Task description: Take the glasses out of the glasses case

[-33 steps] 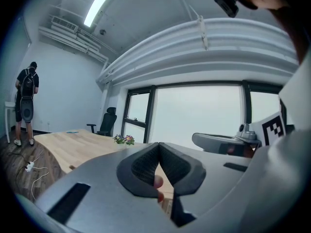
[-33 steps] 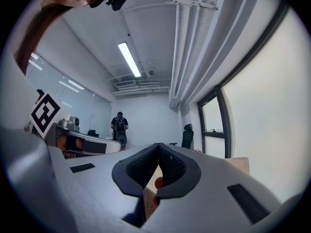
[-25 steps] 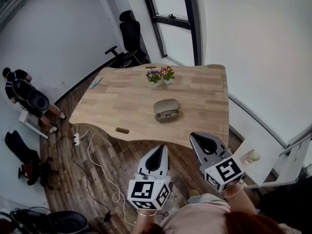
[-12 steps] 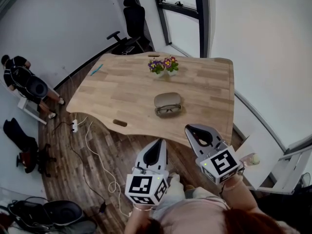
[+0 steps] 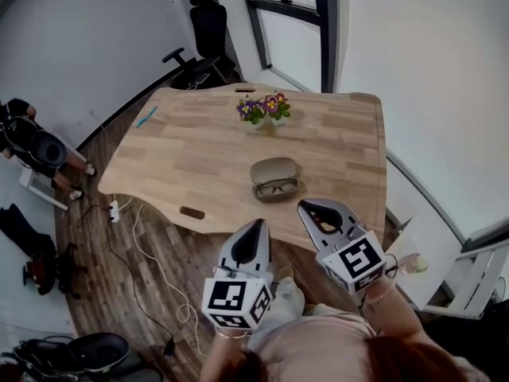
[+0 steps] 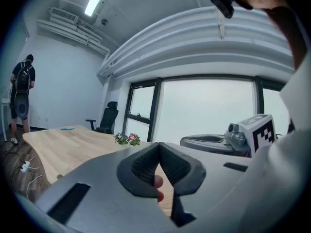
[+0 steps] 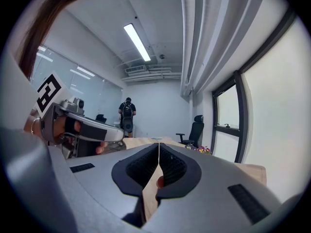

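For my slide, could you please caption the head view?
Open glasses case holding glasses on a table; left gripper and right gripper shut, nearby.

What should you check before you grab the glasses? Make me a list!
1. Case open: ok. The glasses case lies open on the table.
2. Glasses there: ok. The glasses lie in it.
3. Jaws apart to grab: not ok. The left gripper and right gripper are both shut, empty.
4. Grippers at the case: not ok. Both hover short of it.
5. Path clear: ok. The flowers stand well behind the case.
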`<act>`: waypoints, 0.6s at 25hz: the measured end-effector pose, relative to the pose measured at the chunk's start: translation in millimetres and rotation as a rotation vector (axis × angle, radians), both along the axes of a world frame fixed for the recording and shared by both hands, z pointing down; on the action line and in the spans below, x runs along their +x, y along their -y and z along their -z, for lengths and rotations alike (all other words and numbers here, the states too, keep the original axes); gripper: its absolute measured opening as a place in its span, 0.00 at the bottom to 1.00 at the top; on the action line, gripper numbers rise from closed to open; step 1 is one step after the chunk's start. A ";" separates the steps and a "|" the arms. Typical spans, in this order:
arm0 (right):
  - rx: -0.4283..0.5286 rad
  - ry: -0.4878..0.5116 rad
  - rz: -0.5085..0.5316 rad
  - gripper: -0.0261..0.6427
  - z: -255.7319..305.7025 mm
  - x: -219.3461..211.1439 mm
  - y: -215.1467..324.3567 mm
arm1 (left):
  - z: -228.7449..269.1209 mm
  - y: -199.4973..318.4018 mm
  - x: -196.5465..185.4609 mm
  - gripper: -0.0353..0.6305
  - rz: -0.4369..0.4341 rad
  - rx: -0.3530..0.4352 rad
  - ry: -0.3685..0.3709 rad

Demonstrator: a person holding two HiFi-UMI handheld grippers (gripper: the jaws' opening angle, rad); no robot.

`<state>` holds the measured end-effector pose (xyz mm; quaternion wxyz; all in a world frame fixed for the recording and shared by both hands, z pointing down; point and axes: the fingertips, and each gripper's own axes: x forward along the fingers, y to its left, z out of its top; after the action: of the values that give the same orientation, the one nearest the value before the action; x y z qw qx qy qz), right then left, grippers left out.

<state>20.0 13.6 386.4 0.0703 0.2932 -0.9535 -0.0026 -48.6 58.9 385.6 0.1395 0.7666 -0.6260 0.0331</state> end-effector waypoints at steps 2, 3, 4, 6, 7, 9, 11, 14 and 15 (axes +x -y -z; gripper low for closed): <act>-0.013 -0.012 0.001 0.04 -6.1 -7.3 8.4 | -4.4 10.6 -6.2 0.05 -0.007 -0.006 -0.005; -0.017 -0.018 0.001 0.04 -9.0 -11.0 12.9 | -6.4 16.1 -9.2 0.05 -0.012 -0.009 -0.007; -0.020 -0.025 0.001 0.04 -12.0 -15.0 17.3 | -8.1 21.4 -12.3 0.05 -0.016 -0.011 -0.008; -0.023 -0.046 0.006 0.04 -18.4 -23.2 25.3 | -10.3 31.3 -18.8 0.05 -0.025 -0.013 -0.011; -0.023 -0.058 0.009 0.04 -21.5 -27.2 29.3 | -11.1 36.2 -22.3 0.05 -0.028 -0.012 -0.012; -0.019 -0.082 0.011 0.04 -26.6 -34.0 37.5 | -13.2 45.8 -28.6 0.05 -0.037 -0.014 -0.015; -0.019 -0.105 0.012 0.04 -32.1 -39.3 45.2 | -17.1 53.8 -33.3 0.05 -0.049 -0.021 -0.018; -0.023 -0.143 0.011 0.04 -41.7 -46.0 57.2 | -23.1 65.0 -39.8 0.05 -0.069 -0.033 -0.021; -0.024 -0.155 0.010 0.04 -44.8 -48.3 61.2 | -24.9 68.7 -42.1 0.05 -0.077 -0.037 -0.022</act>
<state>-28.2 -47.6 431.3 0.1475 0.2865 -0.9466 -0.0141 -90.7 -9.7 410.5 0.1590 0.7876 -0.5938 0.0415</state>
